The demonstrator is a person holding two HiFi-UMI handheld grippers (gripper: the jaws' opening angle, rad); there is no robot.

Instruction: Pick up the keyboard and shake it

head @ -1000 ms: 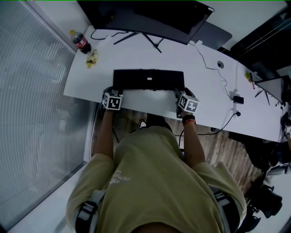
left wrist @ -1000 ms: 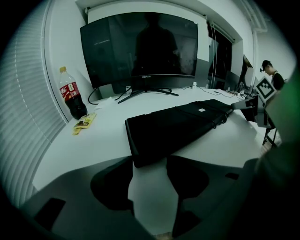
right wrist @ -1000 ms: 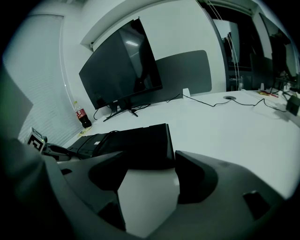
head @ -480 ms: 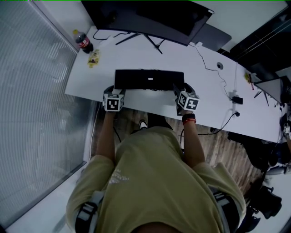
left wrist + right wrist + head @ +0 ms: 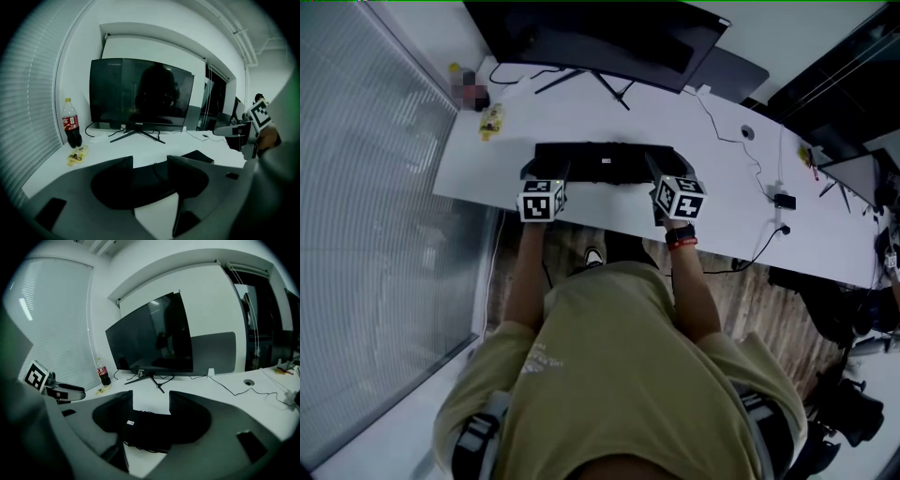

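Observation:
A black keyboard (image 5: 605,161) with a small white label lies flat on the white desk (image 5: 722,192), in front of the monitor. My left gripper (image 5: 548,170) reaches over its left end from the near edge. In the left gripper view the keyboard (image 5: 150,177) fills the gap between the jaws of that gripper (image 5: 150,164). My right gripper (image 5: 668,169) sits over the right end, and the keyboard (image 5: 147,427) shows between its jaws (image 5: 151,401). Both pairs of jaws are closing, with no firm press on the keyboard visible.
A large dark monitor (image 5: 591,37) on a splayed stand rises behind the keyboard. A cola bottle (image 5: 71,124) and a yellow snack packet (image 5: 490,120) are at the far left corner. Cables and a small dark plug (image 5: 785,201) lie to the right. The desk's near edge is just below the grippers.
Both grippers have moved forward from the desk's near edge onto the keyboard's two ends. The keyboard itself has barely shifted.

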